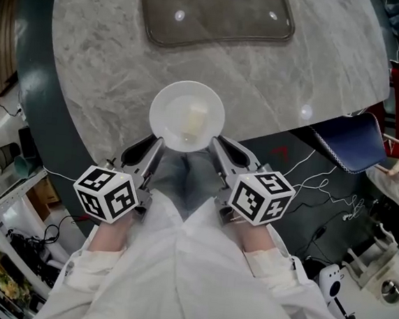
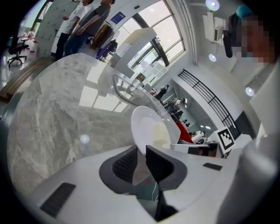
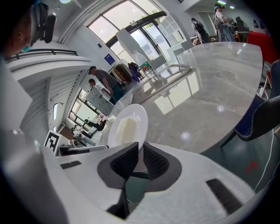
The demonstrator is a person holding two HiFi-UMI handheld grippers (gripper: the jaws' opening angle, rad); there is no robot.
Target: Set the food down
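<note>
Black ribbed pads on the left claw (image 2: 142, 151) were clamped on the near-left rim of the white plate (image 1: 163, 110). Looking along that claw, I saw the thin edge pinched between the two pads. The right claw (image 3: 141, 148) was doing the same on the near-right rim, with a pad pressed on each face of the edge. So both claws were gripping the plate and nothing else.

From the head view, the two claws angled inward and met the plate low on either side. The left marker cube (image 1: 106, 193) and right marker cube (image 1: 261, 195) sat just behind them, with white sleeves (image 1: 138, 283) behind those.

A block of food (image 1: 193, 119), pale cream-yellow, lay on the plate close to its middle.

The plate sat at the near edge of the grey marbled surface (image 1: 111, 56), with its nearest part reaching just past that edge toward me. I could not tell whether it rested on the stone or hung just above it.

Farther back on the surface, well apart from the plate, stood a clear glass tray (image 1: 213, 16). A blue chair (image 1: 352, 142) was off the surface's right side. Several people (image 3: 103, 81) stood in the bright hall beyond.
</note>
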